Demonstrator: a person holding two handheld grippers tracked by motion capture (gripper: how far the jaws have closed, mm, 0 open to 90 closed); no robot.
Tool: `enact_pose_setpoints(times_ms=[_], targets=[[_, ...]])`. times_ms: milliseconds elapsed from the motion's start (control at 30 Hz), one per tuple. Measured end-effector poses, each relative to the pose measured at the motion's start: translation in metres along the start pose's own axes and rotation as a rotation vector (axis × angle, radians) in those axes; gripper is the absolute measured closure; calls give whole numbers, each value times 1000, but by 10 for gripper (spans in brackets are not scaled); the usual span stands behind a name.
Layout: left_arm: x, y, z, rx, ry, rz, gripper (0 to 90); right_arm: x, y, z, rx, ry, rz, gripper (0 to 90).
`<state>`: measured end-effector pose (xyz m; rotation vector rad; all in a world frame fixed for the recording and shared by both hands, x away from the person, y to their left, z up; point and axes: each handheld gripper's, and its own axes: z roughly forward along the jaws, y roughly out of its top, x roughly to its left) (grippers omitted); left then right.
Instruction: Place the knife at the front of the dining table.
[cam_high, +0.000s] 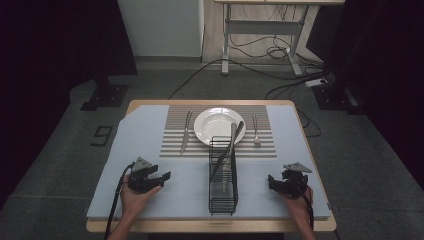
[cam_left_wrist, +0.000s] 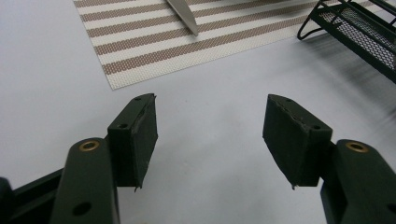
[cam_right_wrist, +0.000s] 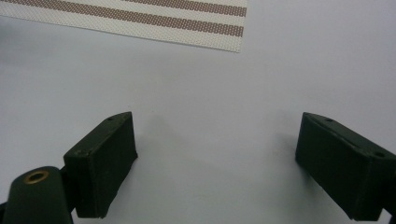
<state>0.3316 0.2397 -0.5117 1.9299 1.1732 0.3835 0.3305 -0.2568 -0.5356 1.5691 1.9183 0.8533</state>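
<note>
A white plate (cam_high: 218, 125) sits mid-way on a striped placemat (cam_high: 172, 145), with a knife (cam_high: 186, 131) to its left and a fork (cam_high: 255, 131) to its right. In front of the plate stands a black wire caddy (cam_high: 223, 192) holding two long utensils (cam_high: 233, 142) that lean toward the plate. My left gripper (cam_high: 164, 176) rests open near the front left, its jaws pointing at the caddy. The left gripper (cam_left_wrist: 211, 107) has bare mat between its pads; the knife tip (cam_left_wrist: 184, 16) and the caddy (cam_left_wrist: 359, 32) lie ahead. My right gripper (cam_high: 271, 181) (cam_right_wrist: 215, 121) stands open at the front right, holding nothing.
A pale blue-grey mat (cam_high: 145, 125) covers the wooden table (cam_high: 210, 226). The placemat corner (cam_right_wrist: 140, 16) lies just ahead of the right gripper. Beyond the table are a dark floor with cables (cam_high: 280, 75), a desk frame (cam_high: 260, 30) and black stands (cam_high: 105, 95).
</note>
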Motion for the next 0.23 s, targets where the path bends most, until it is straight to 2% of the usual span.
enact_pose_setpoints(times_ms=[233], targets=[[2,-2,1,6,4,-4,349,0,0,0,1,0,1,120]])
